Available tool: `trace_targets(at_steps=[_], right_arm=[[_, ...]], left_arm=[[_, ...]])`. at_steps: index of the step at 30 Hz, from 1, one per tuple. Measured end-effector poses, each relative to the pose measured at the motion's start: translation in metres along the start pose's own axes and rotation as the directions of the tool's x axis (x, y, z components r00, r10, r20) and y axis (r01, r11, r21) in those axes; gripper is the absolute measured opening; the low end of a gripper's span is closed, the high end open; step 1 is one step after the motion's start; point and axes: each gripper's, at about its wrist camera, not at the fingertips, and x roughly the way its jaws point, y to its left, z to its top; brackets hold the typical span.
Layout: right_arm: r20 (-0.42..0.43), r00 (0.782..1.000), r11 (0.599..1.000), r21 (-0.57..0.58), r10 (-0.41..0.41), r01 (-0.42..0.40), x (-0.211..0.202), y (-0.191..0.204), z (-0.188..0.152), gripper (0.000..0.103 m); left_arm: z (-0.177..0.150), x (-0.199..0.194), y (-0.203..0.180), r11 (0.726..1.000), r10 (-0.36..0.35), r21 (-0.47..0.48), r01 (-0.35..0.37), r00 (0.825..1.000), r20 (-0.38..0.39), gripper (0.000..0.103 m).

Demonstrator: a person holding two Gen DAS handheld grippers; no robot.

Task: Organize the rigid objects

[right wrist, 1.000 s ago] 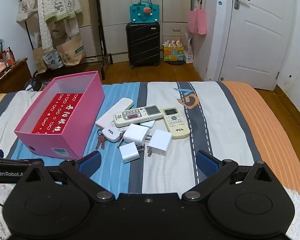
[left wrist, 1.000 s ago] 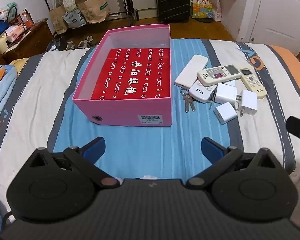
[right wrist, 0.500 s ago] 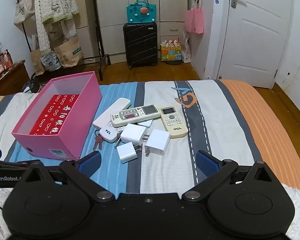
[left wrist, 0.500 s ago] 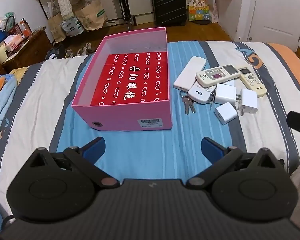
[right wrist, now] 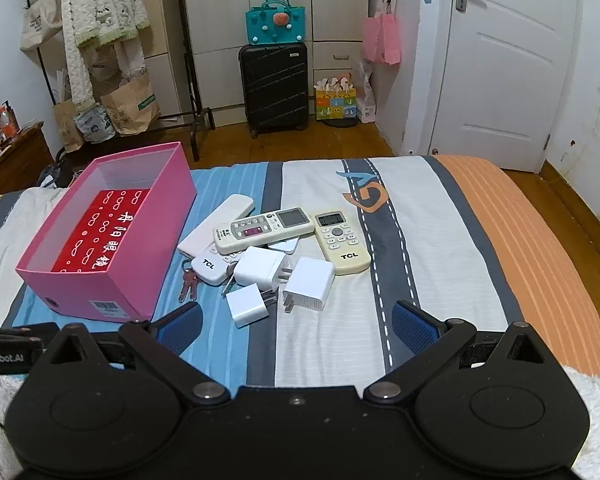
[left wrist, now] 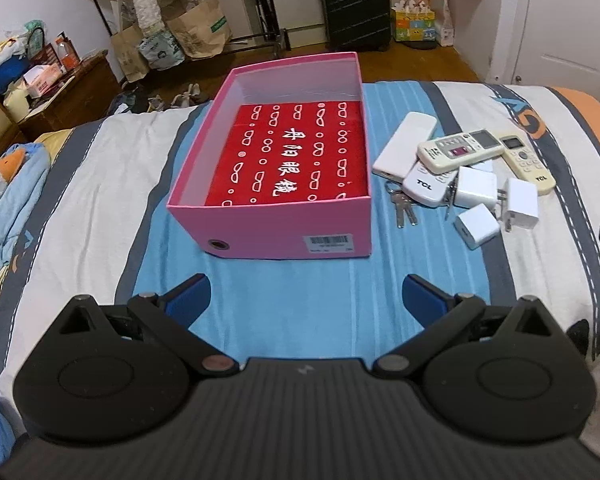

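Pink box (left wrist: 288, 232) sitting open-topped on the striped bedspread (left wrist: 100, 184), near wall carrying a barcode sticker and a small round hole, white inside walls, red sheet with white characters and little glasses icons on the floor. Nothing else visible inside.

Just right of the box, a tight pile of small hard stuff:
- four remotes, counted: plain white one (right wrist: 216, 226) nearest the box, cream one with pink button panel (right wrist: 264, 230) lying across the heap, white TCL one (right wrist: 212, 268) partly under it, cream TCL one (right wrist: 342, 242) out on the right edge
- three white plug chargers: biggest (right wrist: 260, 270) in the middle, another (right wrist: 310, 284) to its right with prongs showing, smallest cube (right wrist: 246, 306) closest to the camera
- one bunch of keys (right wrist: 188, 286) tucked between box and white TCL remote, reddish in the right view
- something pale flat poking out under the cream remote, can't tell what

Left gripper (left wrist: 304, 294) spread wide, blue pads apart, holding nothing, hovering over the blue stripe just short of the box's near wall. Right gripper (right wrist: 296, 326) also spread wide and holding nothing, lined up just short of the small charger cube.

Plenty of bare bedspread right of the pile, out to the orange strip. Bed's far edge right behind box and pile, wood floor beyond. Black suitcase (right wrist: 274, 88) well back by the wardrobe.
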Motion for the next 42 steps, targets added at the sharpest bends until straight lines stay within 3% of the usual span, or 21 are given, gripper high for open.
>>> trace_targets(at_steps=[13, 22, 42], right_arm=[[0.003, 1.000, 1.000, 0.009, -0.007, 0.007, 0.001, -0.004, 0.002, 0.102], [-0.005, 1.000, 1.000, 0.017, -0.010, 0.010, 0.004, -0.007, 0.001, 0.102], [-0.024, 0.999, 1.000, 0.019, -0.023, 0.024, 0.014, -0.012, -0.002, 0.102]], left_arm=[[0.001, 0.009, 0.003, 1.000, 0.014, -0.006, -0.014, 1.000, -0.015, 0.103], [0.001, 0.003, 0.006, 0.997, -0.044, -0.057, 0.045, 0.999, 0.027, 0.103], [-0.001, 0.007, 0.005, 0.997, -0.053, -0.059, 0.053, 0.999, 0.001, 0.103]])
